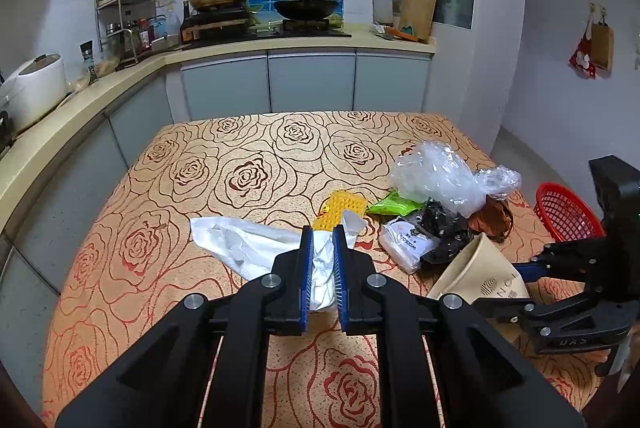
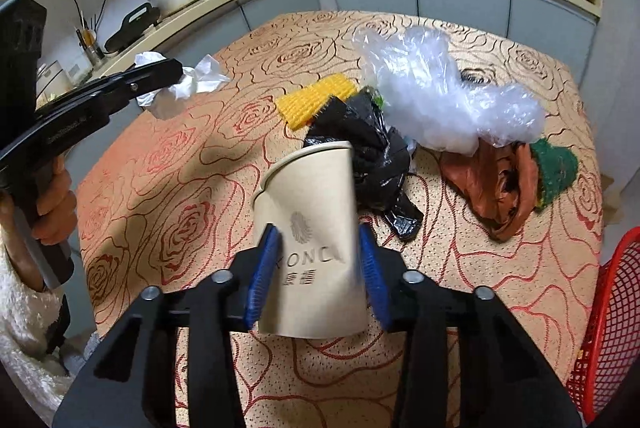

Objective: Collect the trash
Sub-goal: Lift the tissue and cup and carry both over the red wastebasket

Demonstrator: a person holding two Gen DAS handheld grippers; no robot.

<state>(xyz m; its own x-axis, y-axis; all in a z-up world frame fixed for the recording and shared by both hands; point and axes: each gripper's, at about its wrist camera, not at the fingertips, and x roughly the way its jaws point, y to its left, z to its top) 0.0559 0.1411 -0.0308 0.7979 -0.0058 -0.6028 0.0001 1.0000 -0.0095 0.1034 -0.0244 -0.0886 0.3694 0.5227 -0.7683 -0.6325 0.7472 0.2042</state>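
Observation:
My left gripper point(image 1: 322, 240) is shut on a crumpled white plastic bag point(image 1: 248, 248) and holds it above the table; it also shows in the right wrist view point(image 2: 180, 83). My right gripper point(image 2: 318, 248) is shut on a beige paper cup point(image 2: 312, 228), which also shows in the left wrist view point(image 1: 480, 272). On the rose-patterned tablecloth point(image 1: 240, 167) lies a pile of trash: a clear plastic bag point(image 2: 440, 95), a black bag point(image 2: 372, 151), a yellow ridged piece point(image 2: 316, 99), a brown bag point(image 2: 496, 183), a green scrubber point(image 2: 556, 163), a green wrapper point(image 1: 394, 205) and a tissue pack point(image 1: 404, 244).
A red mesh basket point(image 2: 612, 328) stands off the table's right edge; it also shows in the left wrist view point(image 1: 564, 211). Kitchen counters with a rice cooker point(image 1: 36, 87), a spice rack and a stove run along the left and far walls.

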